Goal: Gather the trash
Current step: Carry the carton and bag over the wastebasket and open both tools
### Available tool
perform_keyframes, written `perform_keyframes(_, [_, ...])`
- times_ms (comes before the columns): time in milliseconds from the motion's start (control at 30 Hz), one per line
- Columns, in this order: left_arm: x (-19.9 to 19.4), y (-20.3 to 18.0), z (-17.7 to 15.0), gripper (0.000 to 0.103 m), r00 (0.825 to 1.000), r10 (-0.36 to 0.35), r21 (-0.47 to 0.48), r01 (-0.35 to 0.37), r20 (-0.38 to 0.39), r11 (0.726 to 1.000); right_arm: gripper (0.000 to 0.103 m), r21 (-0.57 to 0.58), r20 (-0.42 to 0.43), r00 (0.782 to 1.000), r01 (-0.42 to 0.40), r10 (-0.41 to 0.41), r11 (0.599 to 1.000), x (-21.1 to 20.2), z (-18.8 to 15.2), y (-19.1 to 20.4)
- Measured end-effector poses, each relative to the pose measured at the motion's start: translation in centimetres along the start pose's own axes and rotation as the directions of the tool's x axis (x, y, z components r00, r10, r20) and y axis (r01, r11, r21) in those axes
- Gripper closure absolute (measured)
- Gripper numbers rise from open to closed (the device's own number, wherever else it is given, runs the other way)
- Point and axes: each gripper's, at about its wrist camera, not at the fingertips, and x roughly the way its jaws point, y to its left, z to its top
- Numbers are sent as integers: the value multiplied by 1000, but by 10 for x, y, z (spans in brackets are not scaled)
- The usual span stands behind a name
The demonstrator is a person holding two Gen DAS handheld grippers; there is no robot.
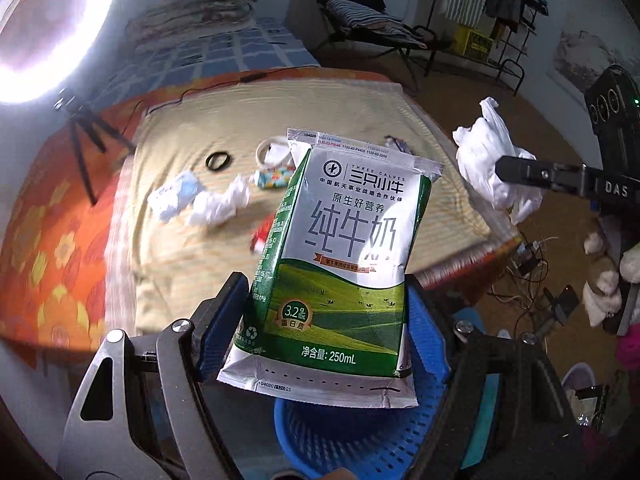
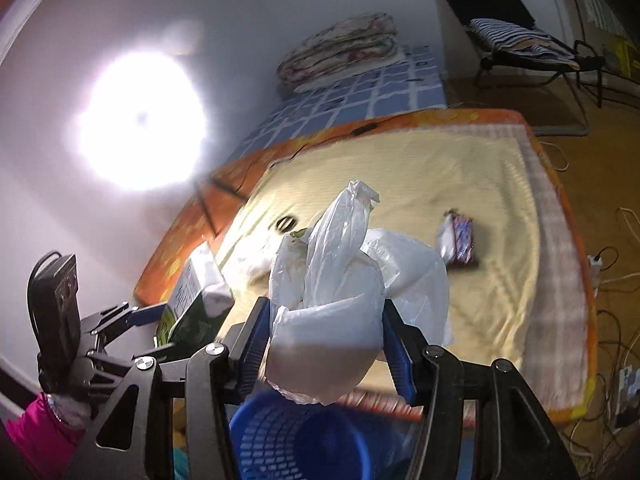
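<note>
While the left gripper [image 1: 324, 328] clamps a milk carton [image 1: 340, 256] and the right gripper [image 2: 324, 344] pinches a white plastic bag [image 2: 340, 276], both hang above the blue basket [image 1: 340, 436], undropped; crumpled tissue [image 1: 218, 206] and a wrapper [image 2: 458, 240] remain on the bed [image 2: 440, 168].

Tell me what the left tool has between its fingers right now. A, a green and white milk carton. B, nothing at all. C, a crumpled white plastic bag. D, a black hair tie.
A: in the left wrist view the left tool grips a green and white milk carton above the blue basket, while the white plastic bag sits in the right tool.
</note>
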Motion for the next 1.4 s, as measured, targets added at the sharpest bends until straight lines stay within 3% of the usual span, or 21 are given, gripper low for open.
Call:
perform_keyframes(533, [18, -21, -111, 25, 990, -6, -90, -7, -144, 996, 47, -13, -128, 992, -5, 3, 1000, 11, -102, 24])
perform_keyframes(967, [47, -19, -155, 24, 967, -17, -150, -22, -253, 988, 45, -53, -248, 968, 30, -42, 998, 51, -149, 36])
perform_keyframes(1400, [72, -16, -167, 24, 950, -9, -153, -41, -311, 987, 40, -71, -306, 949, 59, -78, 996, 75, -163, 35])
